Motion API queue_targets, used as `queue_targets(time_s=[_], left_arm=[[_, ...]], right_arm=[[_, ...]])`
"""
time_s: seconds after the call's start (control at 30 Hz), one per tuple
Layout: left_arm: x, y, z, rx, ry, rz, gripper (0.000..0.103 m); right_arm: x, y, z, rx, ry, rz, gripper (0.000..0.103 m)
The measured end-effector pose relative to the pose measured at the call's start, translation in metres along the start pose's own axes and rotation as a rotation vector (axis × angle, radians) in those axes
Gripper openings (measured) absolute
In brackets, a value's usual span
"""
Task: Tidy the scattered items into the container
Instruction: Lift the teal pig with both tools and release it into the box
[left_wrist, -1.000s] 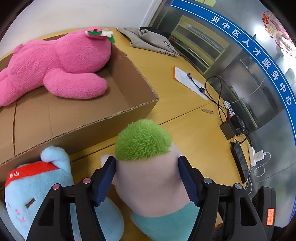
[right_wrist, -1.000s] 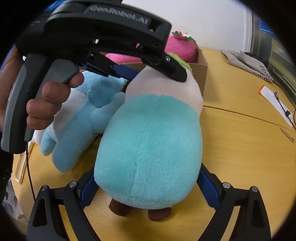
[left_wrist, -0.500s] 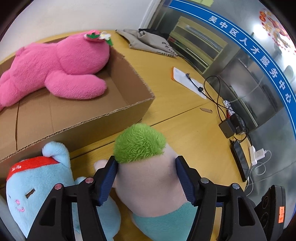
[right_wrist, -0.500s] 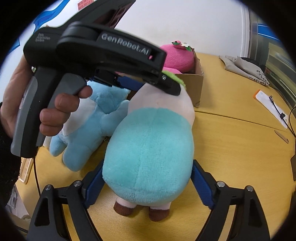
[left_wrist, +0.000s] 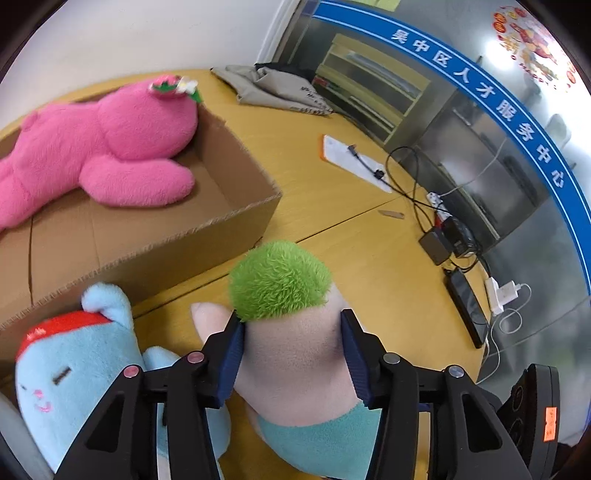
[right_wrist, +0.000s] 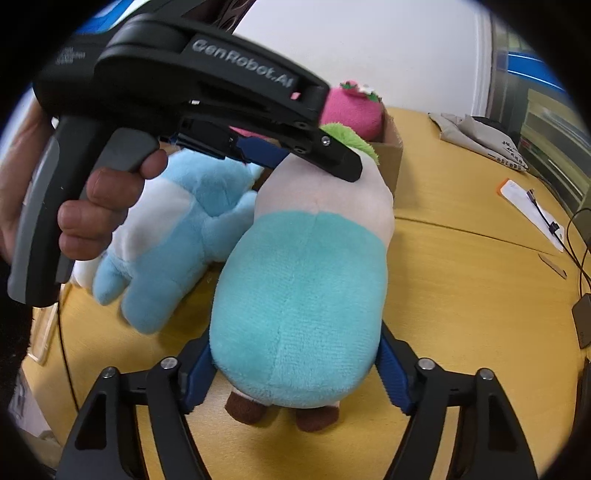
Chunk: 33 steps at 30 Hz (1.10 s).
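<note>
A plush doll with green hair, a beige head and a teal body is held by both grippers. My left gripper is shut on its head, just below the hair. My right gripper is shut on its teal lower body, above its brown feet; the feet look just off the table. A light-blue plush with a red band sits to its left, touching it. The cardboard box lies beyond, with a pink plush lying inside.
The yellow wooden table extends to the right. On it are a folded grey cloth, a white paper with an orange edge, cables, a power strip and a black adapter near the far right edge.
Both grippers have squeezed tighter on the green-haired doll. The doll has risen a little and shifted away from the box. The blue plush has stayed in place.
</note>
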<state>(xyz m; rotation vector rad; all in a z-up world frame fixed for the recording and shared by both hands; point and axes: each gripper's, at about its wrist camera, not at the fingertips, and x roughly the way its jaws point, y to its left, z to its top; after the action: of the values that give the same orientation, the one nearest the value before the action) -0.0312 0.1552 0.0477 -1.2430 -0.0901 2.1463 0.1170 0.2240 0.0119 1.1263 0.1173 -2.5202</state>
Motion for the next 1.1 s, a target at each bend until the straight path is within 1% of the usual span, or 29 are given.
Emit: queue_targets(time_s=[0.1, 0.2, 0.27, 0.3, 0.37, 0.47, 0.53, 0.6, 0.67, 0.73, 0.8, 0.87, 0.93, 1.0, 1.1], left_arm=[[-0.034, -0.013, 0.013, 0.051, -0.068, -0.005, 0.054], [-0.074, -0.017, 0.029, 0.086, -0.137, 0.002, 0.054], [-0.108, -0.012, 0.04, 0.11, -0.187, 0.02, 0.053], [-0.128, -0.006, 0.046, 0.126, -0.218, 0.048, 0.054], [-0.162, 0.011, 0.055, 0.149, -0.269, 0.115, 0.054], [-0.208, 0.05, 0.067, 0.14, -0.338, 0.228, 0.054], [-0.233, 0.088, 0.077, 0.113, -0.363, 0.29, 0.054], [-0.247, 0.131, 0.087, 0.079, -0.361, 0.353, 0.054], [-0.249, 0.171, 0.095, 0.042, -0.334, 0.382, 0.054], [-0.237, 0.217, 0.102, 0.0, -0.282, 0.397, 0.054], [-0.213, 0.253, 0.104, -0.028, -0.227, 0.406, 0.054], [-0.189, 0.282, 0.103, -0.047, -0.181, 0.411, 0.054], [-0.162, 0.309, 0.097, -0.073, -0.134, 0.386, 0.054], [-0.139, 0.327, 0.089, -0.092, -0.095, 0.347, 0.054], [-0.114, 0.338, 0.076, -0.092, -0.06, 0.302, 0.054]], right_arm=[[-0.018, 0.004, 0.01, -0.016, -0.058, -0.015, 0.072], [-0.039, 0.013, 0.034, -0.043, -0.129, -0.021, 0.072], [-0.051, 0.026, 0.056, -0.076, -0.184, -0.018, 0.072], [-0.054, 0.032, 0.066, -0.086, -0.205, -0.007, 0.072], [-0.054, 0.05, 0.093, -0.116, -0.25, 0.029, 0.072], [-0.038, 0.085, 0.142, -0.165, -0.288, 0.083, 0.072], [-0.021, 0.112, 0.176, -0.178, -0.314, 0.14, 0.072], [0.004, 0.137, 0.207, -0.178, -0.33, 0.195, 0.072], [0.035, 0.162, 0.231, -0.174, -0.334, 0.231, 0.072], [0.074, 0.182, 0.247, -0.154, -0.311, 0.25, 0.072], [0.114, 0.197, 0.255, -0.129, -0.269, 0.252, 0.072], [0.154, 0.204, 0.259, -0.08, -0.193, 0.26, 0.072], [0.186, 0.207, 0.258, -0.042, -0.117, 0.258, 0.072], [0.215, 0.205, 0.253, -0.008, -0.028, 0.245, 0.072], [0.235, 0.203, 0.241, 0.032, 0.072, 0.226, 0.073]])
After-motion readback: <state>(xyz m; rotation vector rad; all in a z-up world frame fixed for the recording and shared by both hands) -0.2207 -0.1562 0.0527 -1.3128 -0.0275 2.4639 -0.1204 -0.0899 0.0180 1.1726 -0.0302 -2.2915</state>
